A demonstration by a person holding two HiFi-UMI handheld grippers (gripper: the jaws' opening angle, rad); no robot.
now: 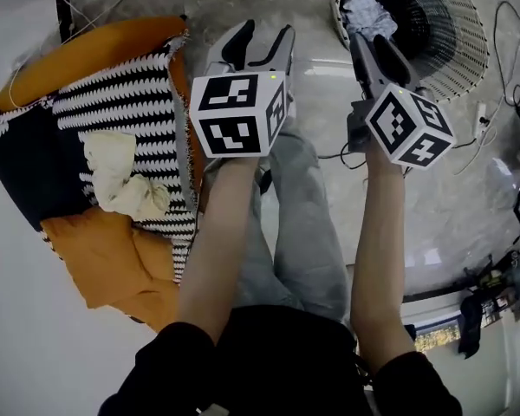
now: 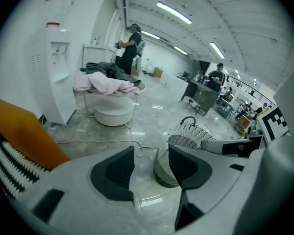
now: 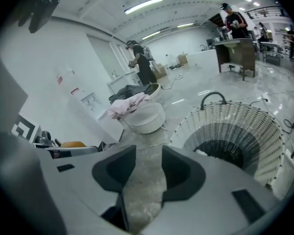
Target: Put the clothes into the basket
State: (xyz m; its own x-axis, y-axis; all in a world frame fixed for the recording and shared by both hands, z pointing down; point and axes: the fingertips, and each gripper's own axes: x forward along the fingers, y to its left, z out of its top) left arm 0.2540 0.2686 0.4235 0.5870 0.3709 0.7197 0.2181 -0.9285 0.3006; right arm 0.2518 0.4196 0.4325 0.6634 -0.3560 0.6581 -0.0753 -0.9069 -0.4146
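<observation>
A white wicker basket [image 1: 455, 33] stands on the floor at the top right, with a light grey garment [image 1: 368, 11] in its dark inside. A cream garment [image 1: 117, 180] lies crumpled on the black-and-white striped blanket [image 1: 130, 102] at the left. My left gripper [image 1: 264, 37] hangs over the floor between blanket and basket, jaws open and empty. My right gripper [image 1: 377, 50] is at the basket's near rim, also open with nothing in it. In the left gripper view the left gripper [image 2: 151, 153] frames bare floor. In the right gripper view the right gripper [image 3: 148, 153] points left of the basket [image 3: 264, 131].
Orange cushions [image 1: 113, 267] lie under and around the blanket. A round white stool [image 2: 112, 111] piled with pink and grey clothes stands farther off, by a white dispenser [image 2: 59, 67]. A cable [image 2: 103, 142] runs across the floor. People stand at counters far back.
</observation>
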